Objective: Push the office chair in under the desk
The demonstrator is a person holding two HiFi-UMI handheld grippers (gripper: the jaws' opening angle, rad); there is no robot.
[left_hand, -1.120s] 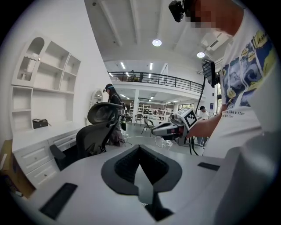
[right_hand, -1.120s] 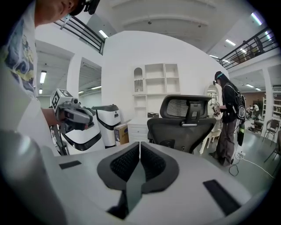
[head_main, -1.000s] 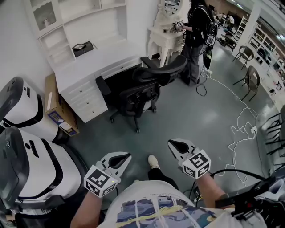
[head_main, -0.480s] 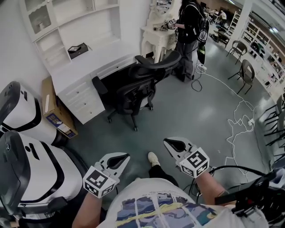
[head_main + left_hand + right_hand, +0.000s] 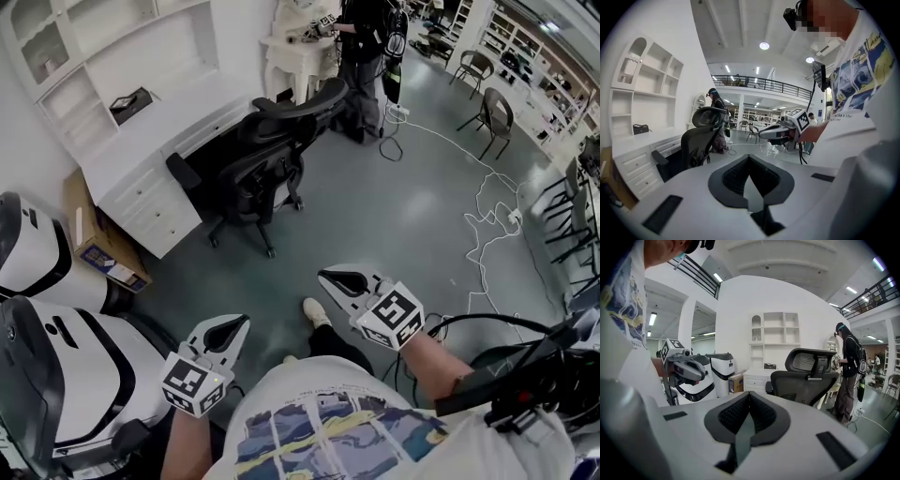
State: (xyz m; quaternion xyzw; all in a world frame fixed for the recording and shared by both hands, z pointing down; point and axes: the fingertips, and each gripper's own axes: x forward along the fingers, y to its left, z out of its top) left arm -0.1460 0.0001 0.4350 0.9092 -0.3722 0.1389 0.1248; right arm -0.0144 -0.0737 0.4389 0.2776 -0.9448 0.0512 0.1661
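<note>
Showroom-like hall; white desk; mezzanine railing; shelving rows

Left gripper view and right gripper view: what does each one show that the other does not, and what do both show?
Only the left gripper view shows the right gripper from outside, with its marker cube and the hand that holds it.

Only the right gripper view shows the left gripper from outside, and behind it the white machines.

Both show the chair in front of the desk, the shelves above the desk, and a standing person beyond the chair. In each view the gripper's own fingers are shut and hold nothing.
</note>
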